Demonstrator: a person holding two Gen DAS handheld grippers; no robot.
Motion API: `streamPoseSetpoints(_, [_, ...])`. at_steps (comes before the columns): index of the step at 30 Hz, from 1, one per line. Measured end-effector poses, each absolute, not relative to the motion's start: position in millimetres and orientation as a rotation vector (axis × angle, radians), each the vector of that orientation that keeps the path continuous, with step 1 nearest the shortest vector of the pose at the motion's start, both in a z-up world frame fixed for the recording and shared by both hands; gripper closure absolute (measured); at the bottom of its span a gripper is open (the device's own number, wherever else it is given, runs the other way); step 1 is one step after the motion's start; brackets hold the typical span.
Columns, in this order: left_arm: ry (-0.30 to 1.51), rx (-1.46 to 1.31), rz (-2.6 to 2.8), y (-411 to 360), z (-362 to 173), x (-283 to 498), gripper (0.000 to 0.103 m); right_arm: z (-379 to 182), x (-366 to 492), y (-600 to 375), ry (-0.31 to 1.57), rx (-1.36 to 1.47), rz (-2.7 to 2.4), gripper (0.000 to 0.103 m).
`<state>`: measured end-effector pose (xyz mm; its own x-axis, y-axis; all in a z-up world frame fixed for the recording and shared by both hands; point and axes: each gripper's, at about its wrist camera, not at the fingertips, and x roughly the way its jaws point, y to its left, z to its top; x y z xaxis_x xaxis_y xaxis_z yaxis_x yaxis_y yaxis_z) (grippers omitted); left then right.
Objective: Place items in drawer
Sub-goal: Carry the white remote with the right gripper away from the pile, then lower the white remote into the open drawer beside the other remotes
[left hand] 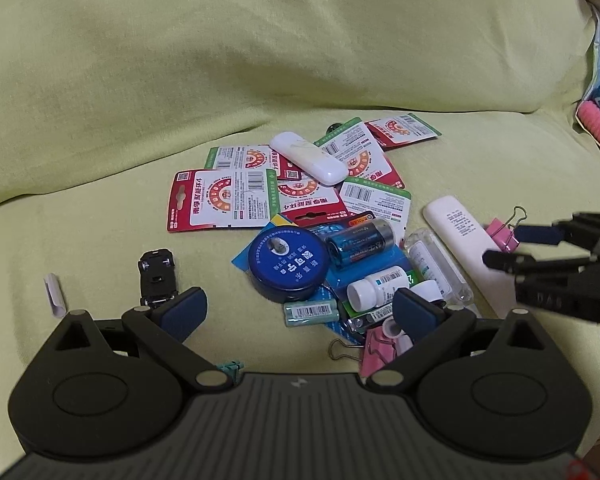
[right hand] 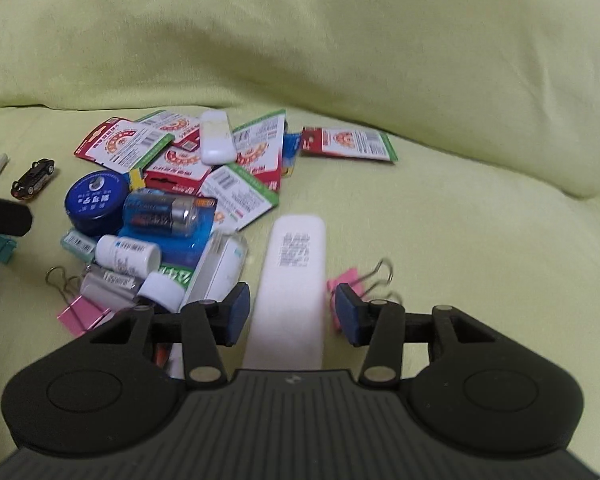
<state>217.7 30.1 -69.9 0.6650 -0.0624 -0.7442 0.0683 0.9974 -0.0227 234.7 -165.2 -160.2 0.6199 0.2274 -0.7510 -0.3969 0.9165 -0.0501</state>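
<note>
A pile of small items lies on a yellow-green cushion: red and green battery cards (left hand: 220, 200), a round blue tin (left hand: 287, 264), a pack of large batteries (left hand: 360, 244), a white pill bottle (left hand: 378, 286) and a long white remote-like bar (right hand: 292, 280). My right gripper (right hand: 292, 312) is open and straddles the near end of that white bar, pads either side without touching. My left gripper (left hand: 300, 312) is open above the near edge of the pile, holding nothing. No drawer is in view.
A small black toy car (left hand: 158, 276) and a white cap (left hand: 55, 294) lie left of the pile. Pink binder clips (right hand: 356, 280) sit beside the white bar and at the pile's front (left hand: 374, 348). A second white device (left hand: 308, 157) tops the cards. Cushion back rises behind.
</note>
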Motion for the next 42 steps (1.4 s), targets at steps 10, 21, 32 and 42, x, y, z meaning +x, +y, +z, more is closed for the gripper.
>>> streamPoseSetpoints(10, [0.857,-0.001,-0.079,27.4,-74.8,217.8,0.003,-200.6,253.5,-146.9,0.806,-0.303,0.324,0.055])
streamPoseSetpoints(21, [0.864,0.017,-0.106,18.7,-74.5,210.8,0.003,-182.1,231.4,-167.9,0.851,-0.196,0.341,0.059])
streamPoseSetpoints(32, [0.851,0.069,-0.287,-28.4,-65.7,189.3,0.003,-124.7,147.7,-232.1,0.755,0.015,0.275,0.059])
streamPoseSetpoints(42, [0.77,0.183,-0.642,-121.3,-23.2,120.6,0.003,-54.0,15.4,-344.5,0.665,0.07,0.091,0.059])
